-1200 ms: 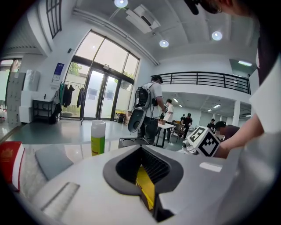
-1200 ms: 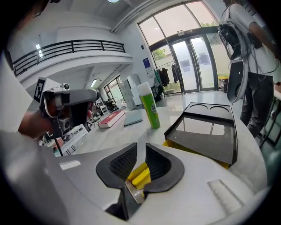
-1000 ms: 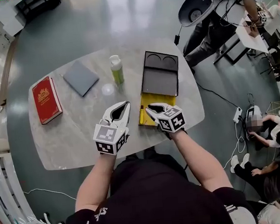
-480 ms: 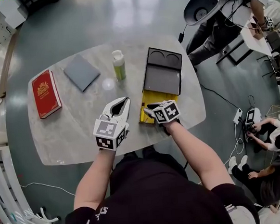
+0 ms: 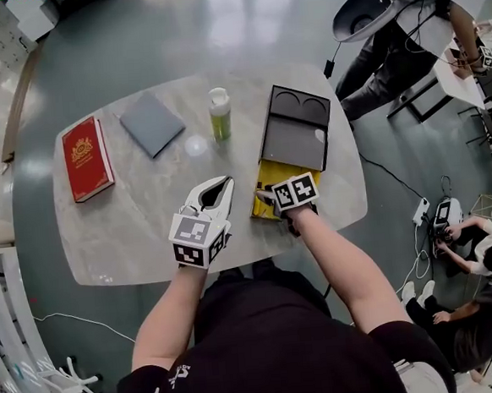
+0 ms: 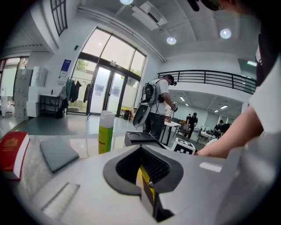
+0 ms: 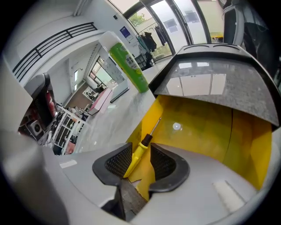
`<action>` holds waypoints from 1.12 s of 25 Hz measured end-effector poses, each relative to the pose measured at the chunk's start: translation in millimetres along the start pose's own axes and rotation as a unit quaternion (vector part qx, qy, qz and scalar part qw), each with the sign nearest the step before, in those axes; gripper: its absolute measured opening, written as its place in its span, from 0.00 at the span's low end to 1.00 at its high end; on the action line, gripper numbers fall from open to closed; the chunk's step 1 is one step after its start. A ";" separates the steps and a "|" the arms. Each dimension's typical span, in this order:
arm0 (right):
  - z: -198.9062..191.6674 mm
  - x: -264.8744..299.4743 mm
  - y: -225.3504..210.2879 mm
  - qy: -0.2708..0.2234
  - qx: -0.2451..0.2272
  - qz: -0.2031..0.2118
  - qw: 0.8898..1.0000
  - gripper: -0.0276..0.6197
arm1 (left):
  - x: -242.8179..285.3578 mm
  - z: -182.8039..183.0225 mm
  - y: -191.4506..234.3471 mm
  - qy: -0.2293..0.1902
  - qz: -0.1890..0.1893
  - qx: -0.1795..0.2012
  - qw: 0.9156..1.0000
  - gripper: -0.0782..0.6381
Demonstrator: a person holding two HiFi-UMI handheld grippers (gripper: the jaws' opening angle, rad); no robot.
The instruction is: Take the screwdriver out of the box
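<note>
Left gripper (image 5: 225, 184) just left of the yellow box's (image 7: 206, 127) near end, jaws together, empty; right gripper (image 7: 141, 160) over that end, jaws just opened, apart and unclamped astride the screwdriver (image 7: 147, 139) handle, which lies along the box's left wall.

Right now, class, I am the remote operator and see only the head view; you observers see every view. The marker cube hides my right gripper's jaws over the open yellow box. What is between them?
Observer: A yellow-handled screwdriver with a thin metal shaft lies between the right gripper jaws, on the floor of the yellow box.
Operator: Is it gripped?
Observer: No. The jaws have just been opening and stand apart; a gap shows between the handle and one pad.
Operator: Which way does the shaft point?
Observer: Away from the gripper, toward the dark lid.
</note>
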State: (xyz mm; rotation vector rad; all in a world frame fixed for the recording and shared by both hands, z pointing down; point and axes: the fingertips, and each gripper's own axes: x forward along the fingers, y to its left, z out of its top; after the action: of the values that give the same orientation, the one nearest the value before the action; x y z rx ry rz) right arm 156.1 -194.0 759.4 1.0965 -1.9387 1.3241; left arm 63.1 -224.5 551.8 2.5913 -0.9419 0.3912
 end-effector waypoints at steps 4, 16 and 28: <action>-4.7 5.6 -3.3 0.013 0.006 0.000 1.000 0.27 | -1.6 -1.3 1.3 -0.001 0.001 -0.002 1.000 0.11; -2.8 4.3 -6.5 0.031 -0.070 -0.053 0.996 0.30 | -1.9 -0.7 1.8 0.000 0.001 -0.007 1.000 0.11; -2.6 -8.8 -24.5 0.028 -0.015 -0.062 0.998 0.30 | 4.2 7.9 -0.5 -0.005 -0.004 -0.011 1.000 0.11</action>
State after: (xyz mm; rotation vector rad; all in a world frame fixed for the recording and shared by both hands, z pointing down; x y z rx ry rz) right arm 181.5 -193.3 765.3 1.1335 -1.8155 1.2412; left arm 67.6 -229.8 546.2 2.5781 -0.9325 0.3646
